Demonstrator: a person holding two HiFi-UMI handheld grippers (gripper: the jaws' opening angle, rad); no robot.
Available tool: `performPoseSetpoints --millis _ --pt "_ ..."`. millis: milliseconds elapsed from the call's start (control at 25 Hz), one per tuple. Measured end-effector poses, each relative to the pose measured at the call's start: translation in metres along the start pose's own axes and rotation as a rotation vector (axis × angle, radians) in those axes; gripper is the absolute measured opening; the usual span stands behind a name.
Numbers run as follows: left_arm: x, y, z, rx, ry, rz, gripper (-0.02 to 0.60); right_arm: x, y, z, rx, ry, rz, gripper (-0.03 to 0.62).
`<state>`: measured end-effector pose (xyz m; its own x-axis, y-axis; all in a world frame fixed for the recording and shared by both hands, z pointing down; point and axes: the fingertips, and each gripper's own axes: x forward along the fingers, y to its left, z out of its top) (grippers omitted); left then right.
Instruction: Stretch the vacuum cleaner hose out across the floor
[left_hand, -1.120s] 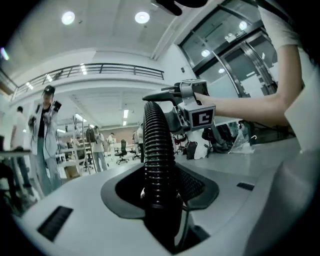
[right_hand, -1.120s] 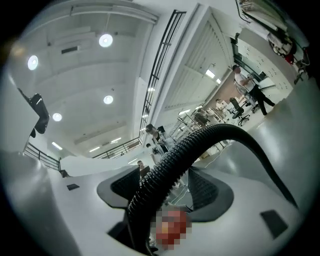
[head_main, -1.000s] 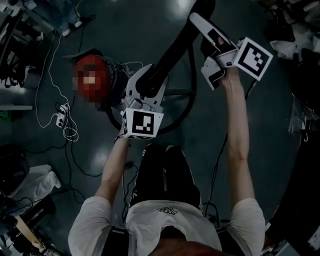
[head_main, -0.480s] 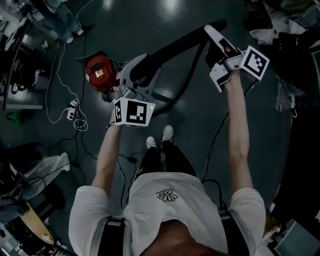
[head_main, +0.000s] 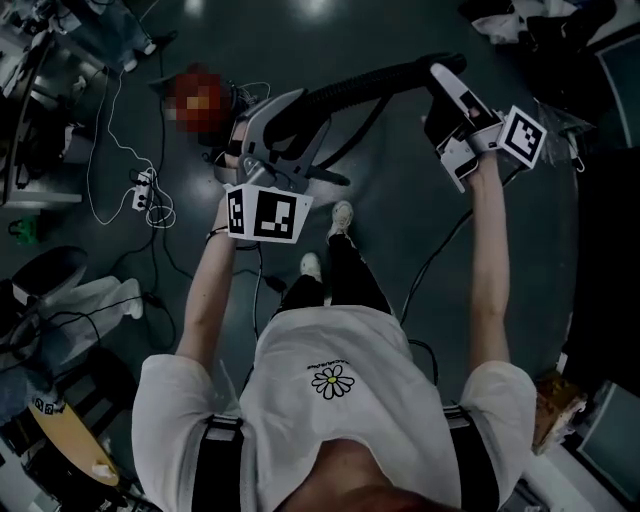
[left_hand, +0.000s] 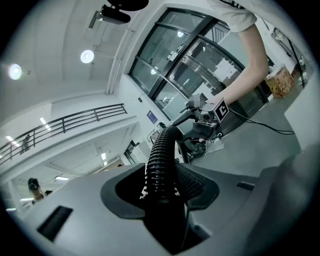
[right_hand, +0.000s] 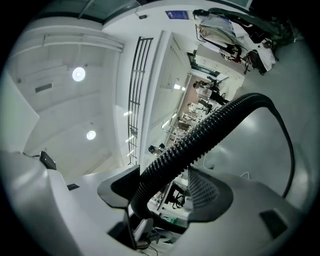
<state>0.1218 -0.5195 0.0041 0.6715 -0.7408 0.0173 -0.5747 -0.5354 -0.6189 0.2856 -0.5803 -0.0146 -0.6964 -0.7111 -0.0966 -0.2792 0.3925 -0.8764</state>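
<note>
Dark floor (head_main: 392, 205) is lying below while left hand-held gripper (left_hand: 162, 186) and right hand-held gripper (right_hand: 167, 192) are each clamping the vacuum hose (head_main: 370, 85), holding a span aloft for stretching.

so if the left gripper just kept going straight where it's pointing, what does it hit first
Likely the right gripper, slightly right of that line, gripping the same hose the left gripper holds; depth is unclear.
</note>
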Motion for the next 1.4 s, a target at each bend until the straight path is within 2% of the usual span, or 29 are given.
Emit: performPoseSetpoints --millis 120,200,400,480,560,640,680,760,880,1000,1040,1080,1160,1200,1240,1320,1400 --pt "-0.049 -0.024 0.021 0.068 -0.005 -0.028 0.183 -0.042 0.024 -0.048 0.027 0.012 0.018 0.288" --pt "-0.079 -0.039 0.033 0.109 0.000 -0.038 0.183 -0.070 0.037 -0.081 0.003 0.062 0.033 0.288" --pt "-0.143 -0.063 0.058 0.175 0.044 -0.011 0.183 -0.150 0.078 -0.163 -0.307 0.254 0.001 0.288" --pt "-0.166 -0.081 0.072 0.207 0.047 -0.011 0.183 -0.174 0.120 -0.199 -0.584 0.402 0.063 0.288" --pt "-0.194 -0.097 0.086 0.242 0.051 -0.005 0.183 -0.182 0.158 -0.226 -0.999 0.583 0.082 0.288" --pt "-0.230 -0.116 0.101 0.278 0.054 -0.009 0.181 -0.179 0.182 -0.255 -1.401 0.818 0.067 0.288" --pt "-0.249 -0.128 0.107 0.294 0.053 -0.017 0.181 -0.178 0.193 -0.273 -1.536 0.947 0.079 0.288" --pt "-0.286 -0.156 0.119 0.332 0.051 -0.039 0.181 -0.179 0.214 -0.317 -1.669 1.166 0.156 0.288" --pt "-0.329 -0.188 0.137 0.396 0.057 -0.071 0.180 -0.194 0.232 -0.387 -1.708 1.403 0.273 0.288" --pt "-0.354 -0.207 0.162 0.416 0.049 -0.082 0.178 -0.213 0.223 -0.424 -1.740 1.594 0.303 0.288" --pt "-0.362 -0.213 0.168 0.417 0.045 -0.089 0.176 -0.219 0.219 -0.435 -1.716 1.654 0.313 0.288" --pt "-0.371 -0.218 0.173 0.418 0.041 -0.097 0.176 -0.228 0.214 -0.448 -1.654 1.726 0.327 0.287" --pt "-0.388 -0.230 0.177 0.418 0.036 -0.128 0.176 -0.250 0.210 -0.476 -1.439 1.899 0.335 0.287" --pt "-0.397 -0.237 0.177 0.416 0.034 -0.155 0.176 -0.261 0.210 -0.488 -1.333 1.969 0.326 0.245" --pt "-0.405 -0.245 0.175 0.409 0.029 -0.183 0.176 -0.270 0.211 -0.497 -1.251 2.008 0.315 0.147" --pt "-0.419 -0.262 0.172 0.379 0.009 -0.231 0.176 -0.285 0.213 -0.516 -1.142 2.001 0.303 0.147" --pt "-0.435 -0.278 0.171 0.342 -0.010 -0.250 0.179 -0.299 0.214 -0.535 -1.087 1.953 0.296 0.147"
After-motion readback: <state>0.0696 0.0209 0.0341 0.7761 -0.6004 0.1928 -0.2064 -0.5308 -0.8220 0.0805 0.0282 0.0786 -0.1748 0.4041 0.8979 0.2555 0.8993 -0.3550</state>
